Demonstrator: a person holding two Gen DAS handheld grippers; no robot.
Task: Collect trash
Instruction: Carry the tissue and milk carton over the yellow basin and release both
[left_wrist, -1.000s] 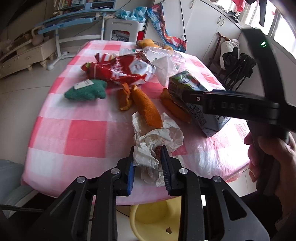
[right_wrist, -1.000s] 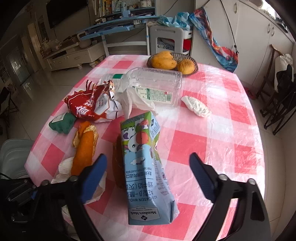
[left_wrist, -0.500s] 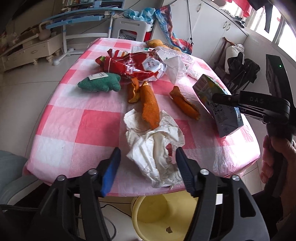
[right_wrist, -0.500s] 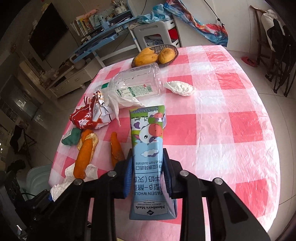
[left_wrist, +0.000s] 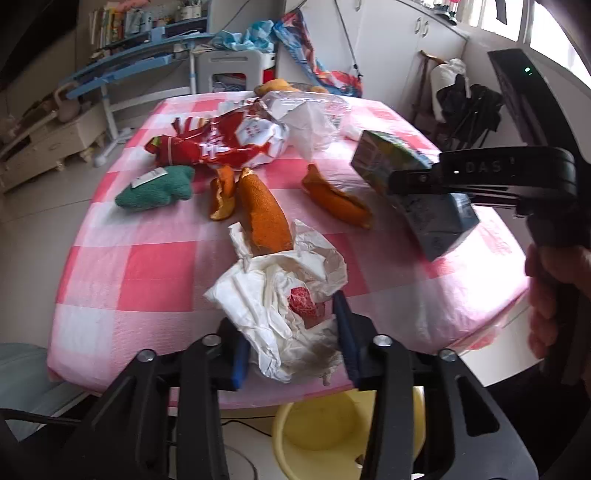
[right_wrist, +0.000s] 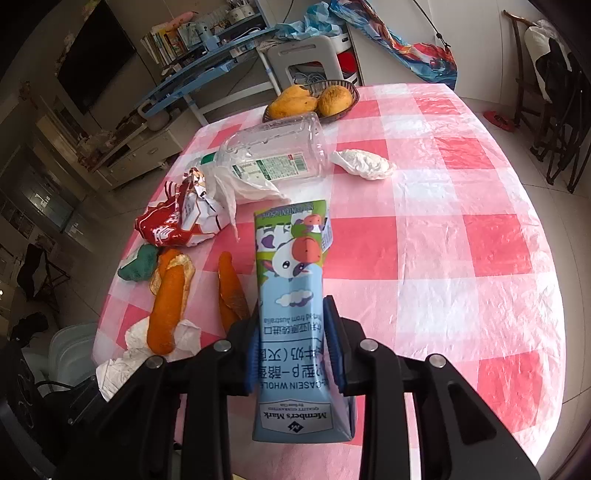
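The right hand-held gripper (right_wrist: 293, 347) is clenched on a milk carton (right_wrist: 291, 295), its blue pads pressing the carton's two sides near the lower half. The carton points away along the fingers, its printed text upside down in the right wrist view. In the left wrist view the same carton (left_wrist: 413, 195) hangs tilted above the right edge of the bench (left_wrist: 147, 266), held clear of the pink checked cloth, with the person's right hand (left_wrist: 554, 295) wrapped around the grip below it.

The left hand-held gripper (left_wrist: 291, 347) sits low at the near edge of the bench, fingers level and pointing across the cloth. Its jaws are partly closed around a crumpled white paper wad (left_wrist: 284, 295) with a red scrap in it; the pads touch the paper's sides, but how firmly they grip I cannot tell. One orange peel (left_wrist: 264, 218) rests on the far end of the wad.

Farther back lie a second orange peel (left_wrist: 332, 199), a small curled peel (left_wrist: 221, 195), a green cloth (left_wrist: 155, 188), a red snack bag (left_wrist: 221, 144) and a clear plastic bottle (right_wrist: 273, 155) on its side. A yellow bin (left_wrist: 314, 435) stands on the floor under the bench's near edge, just below the left hand-held gripper.
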